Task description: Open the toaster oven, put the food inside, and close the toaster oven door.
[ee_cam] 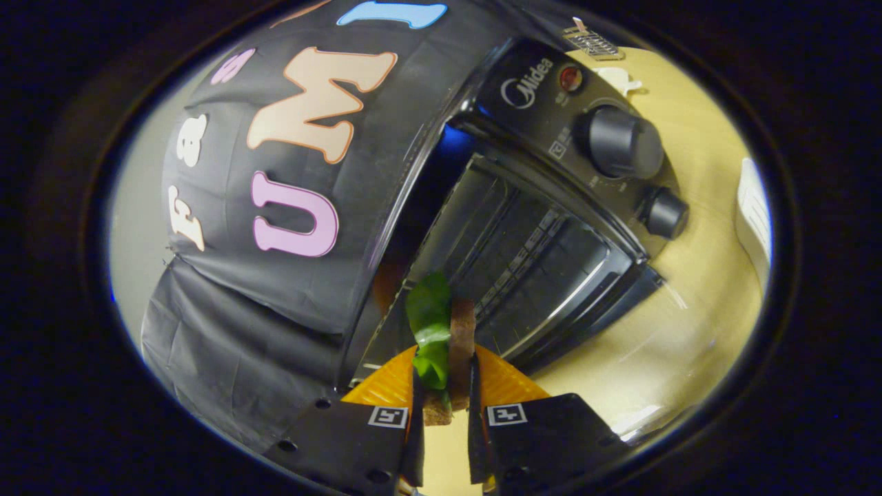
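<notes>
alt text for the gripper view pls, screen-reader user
The gripper is shut on a sandwich with a green leaf, held at the mouth of the open toaster oven. Two knobs sit on the oven's control panel; it stands on a wooden table.

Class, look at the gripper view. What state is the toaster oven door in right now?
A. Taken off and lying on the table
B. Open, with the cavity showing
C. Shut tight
B: the toaster oven door hangs open and the rack inside shows, while the claw is shut on the food just ahead of the opening.
</notes>
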